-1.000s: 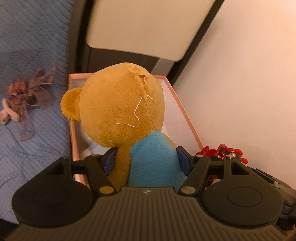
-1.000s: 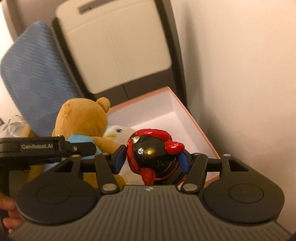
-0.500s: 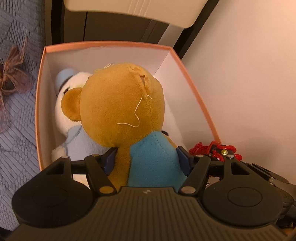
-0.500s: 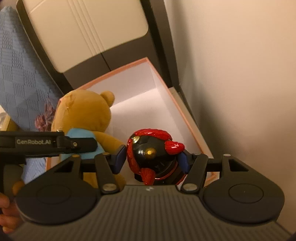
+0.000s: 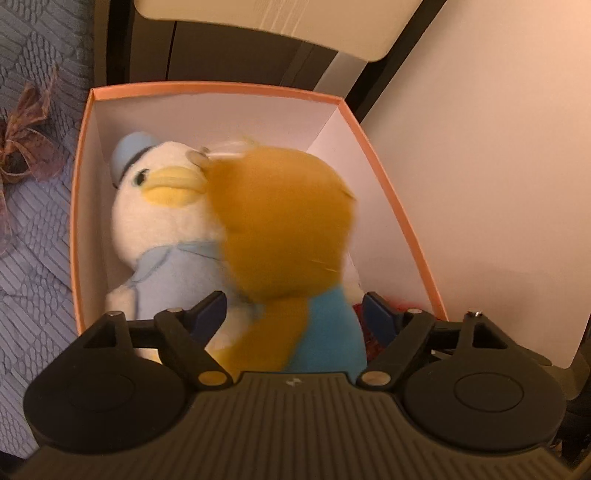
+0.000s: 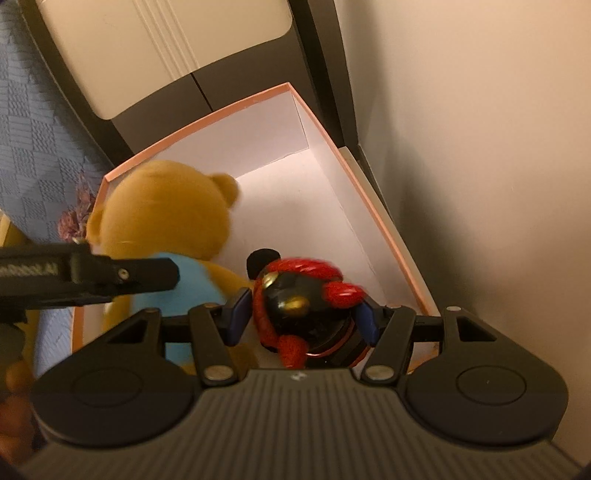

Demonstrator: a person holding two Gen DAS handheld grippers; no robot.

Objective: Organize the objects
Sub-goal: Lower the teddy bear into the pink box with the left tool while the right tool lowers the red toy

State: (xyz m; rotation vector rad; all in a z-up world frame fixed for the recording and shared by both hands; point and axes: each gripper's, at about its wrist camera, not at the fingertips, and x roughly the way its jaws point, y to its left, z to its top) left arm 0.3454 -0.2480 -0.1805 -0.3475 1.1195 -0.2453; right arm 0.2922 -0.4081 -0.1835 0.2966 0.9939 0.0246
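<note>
A brown teddy bear in a blue shirt hangs blurred over a white box with an orange rim. My left gripper has opened, with gaps between its blue pads and the bear. A white duck plush with a blue cap lies in the box's left side. In the right wrist view my right gripper has also opened around a red and black toy figure, which blurs above the box. The bear and the left gripper's side show at the left.
The box stands beside a cream wall on the right and a dark cabinet with a cream panel behind. A blue quilted bedspread with a brown ribbon bow lies to the left.
Both grippers moved forward over the box and opened. The bear has tipped right and blurs as it drops; the red and black toy has come loose between the right fingers.
</note>
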